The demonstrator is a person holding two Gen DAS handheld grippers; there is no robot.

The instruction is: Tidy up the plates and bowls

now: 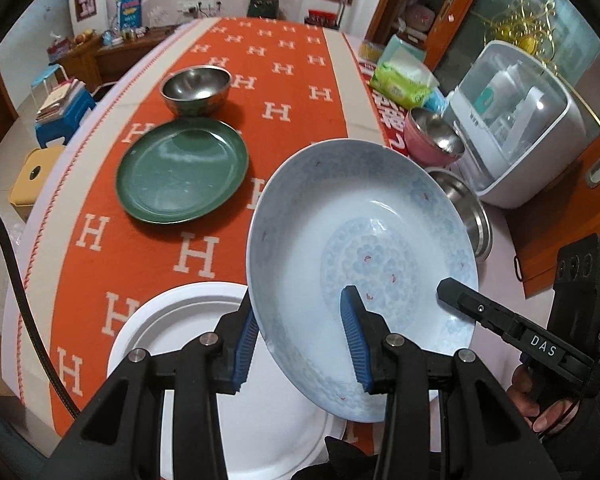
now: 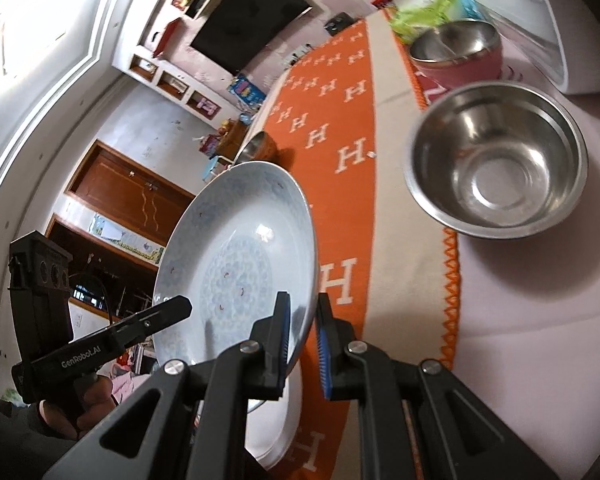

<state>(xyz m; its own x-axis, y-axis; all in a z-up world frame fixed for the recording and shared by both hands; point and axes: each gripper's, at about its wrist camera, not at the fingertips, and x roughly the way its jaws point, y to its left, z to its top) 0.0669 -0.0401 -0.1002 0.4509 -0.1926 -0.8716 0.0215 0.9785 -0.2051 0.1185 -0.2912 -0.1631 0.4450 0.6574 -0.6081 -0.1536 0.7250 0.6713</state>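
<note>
The table (image 1: 112, 92), covered with an orange cloth (image 1: 284, 92), carries dishes that are not yet grouped.

1. White plate (image 1: 172, 320): lies flat at the near edge of the cloth. Nothing rests on it.
2. Blue patterned plate (image 1: 360, 264): held tilted in the air above the white plate. It has not been set down.
3. Green plate (image 1: 180, 172): lies alone, farther along the cloth.
4. Large steel bowl (image 2: 496, 160): stands beside the cloth edge, empty and unstacked.
5. Pink bowl (image 1: 432, 140): stands behind the large steel bowl, near a white appliance (image 1: 520, 120).
6. Small steel bowl (image 1: 196, 90): stands just beyond the green plate.

Left gripper (image 1: 300, 344): part-spread, pinching the near rim of the blue patterned plate. Right gripper (image 2: 302, 338): pressed onto the same plate's rim at its other side.

Judgement: the task is at an early stage. One plate is in transit; no stack of plates or bowls is visible.
</note>
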